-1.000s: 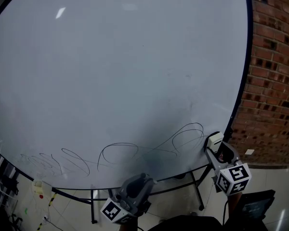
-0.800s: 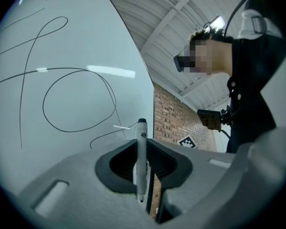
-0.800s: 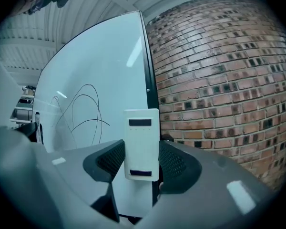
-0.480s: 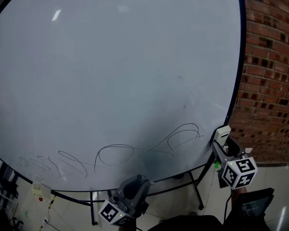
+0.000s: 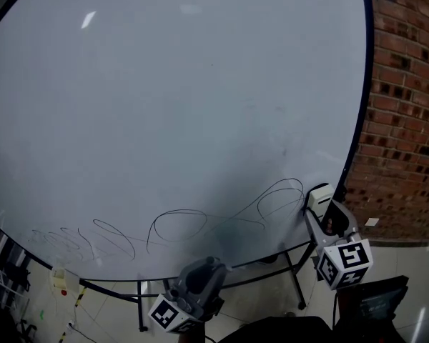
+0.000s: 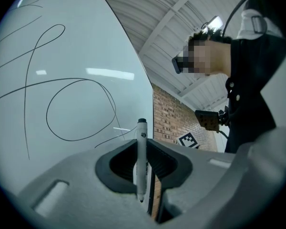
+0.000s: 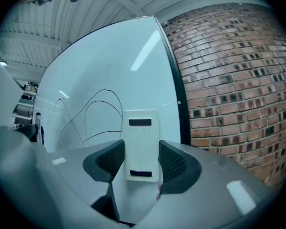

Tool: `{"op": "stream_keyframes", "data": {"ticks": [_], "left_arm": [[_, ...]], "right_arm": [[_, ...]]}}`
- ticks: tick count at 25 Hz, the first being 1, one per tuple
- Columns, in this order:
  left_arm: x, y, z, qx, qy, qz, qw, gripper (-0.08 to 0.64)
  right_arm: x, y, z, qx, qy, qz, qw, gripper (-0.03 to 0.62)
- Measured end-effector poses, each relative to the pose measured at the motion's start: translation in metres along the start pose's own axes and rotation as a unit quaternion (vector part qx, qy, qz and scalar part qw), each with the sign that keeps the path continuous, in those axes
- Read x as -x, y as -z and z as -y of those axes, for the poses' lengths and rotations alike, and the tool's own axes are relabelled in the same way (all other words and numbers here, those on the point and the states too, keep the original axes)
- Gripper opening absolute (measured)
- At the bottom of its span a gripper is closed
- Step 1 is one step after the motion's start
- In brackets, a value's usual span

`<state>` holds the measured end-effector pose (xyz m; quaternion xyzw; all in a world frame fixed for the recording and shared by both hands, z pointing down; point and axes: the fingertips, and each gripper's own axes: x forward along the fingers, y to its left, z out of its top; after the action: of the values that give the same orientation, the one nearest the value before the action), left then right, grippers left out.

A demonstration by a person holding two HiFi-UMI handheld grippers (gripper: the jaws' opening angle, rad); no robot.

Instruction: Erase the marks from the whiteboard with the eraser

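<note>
The whiteboard fills the head view, with looping black marker lines along its lower part and fainter scribbles at the lower left. My right gripper is shut on a white eraser, held beside the rightmost loop near the board's right edge. In the right gripper view the eraser stands upright between the jaws, the loops behind it. My left gripper hangs below the board, shut on a marker pen that points upward.
A brick wall rises just right of the board's dark frame. The board's stand legs and a tiled floor show beneath. The person stands behind the left gripper.
The right gripper with the eraser swung right off the board half a second ago, then came back left to the rightmost loop. The left gripper has hardly moved.
</note>
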<state>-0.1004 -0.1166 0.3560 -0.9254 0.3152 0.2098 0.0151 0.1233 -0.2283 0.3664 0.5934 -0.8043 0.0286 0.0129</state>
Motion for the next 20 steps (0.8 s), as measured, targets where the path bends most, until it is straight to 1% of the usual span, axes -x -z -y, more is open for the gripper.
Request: {"op": "stream_keyframes", "data": {"ticks": [5,9,11,17,20], "left_arm": [[-0.005,0.001,0.0,0.003,0.004,0.006,1.0,0.061],[-0.007,0.003,0.002,0.006,0.01,0.005,0.9999,0.061],[-0.007,0.002,0.002,0.005,0.008,0.006,0.9999,0.061],[-0.001,-0.004,-0.001,0.002,-0.001,0.009,1.0,0.061],[0.001,-0.003,-0.003,0.0,-0.003,0.006,1.0,0.061]], "right_arm": [[-0.002,-0.005,-0.021,0.022,-0.033,-0.003,0.999,0.225],[-0.002,0.0,-0.012,0.015,-0.05,-0.006,0.999,0.227],[0.0,-0.002,-0.003,0.011,-0.047,-0.005,0.999,0.227],[0.005,-0.015,0.033,0.001,-0.013,0.008,1.0,0.227],[0.005,-0.019,0.043,-0.005,-0.004,0.013,1.0,0.227]]}}
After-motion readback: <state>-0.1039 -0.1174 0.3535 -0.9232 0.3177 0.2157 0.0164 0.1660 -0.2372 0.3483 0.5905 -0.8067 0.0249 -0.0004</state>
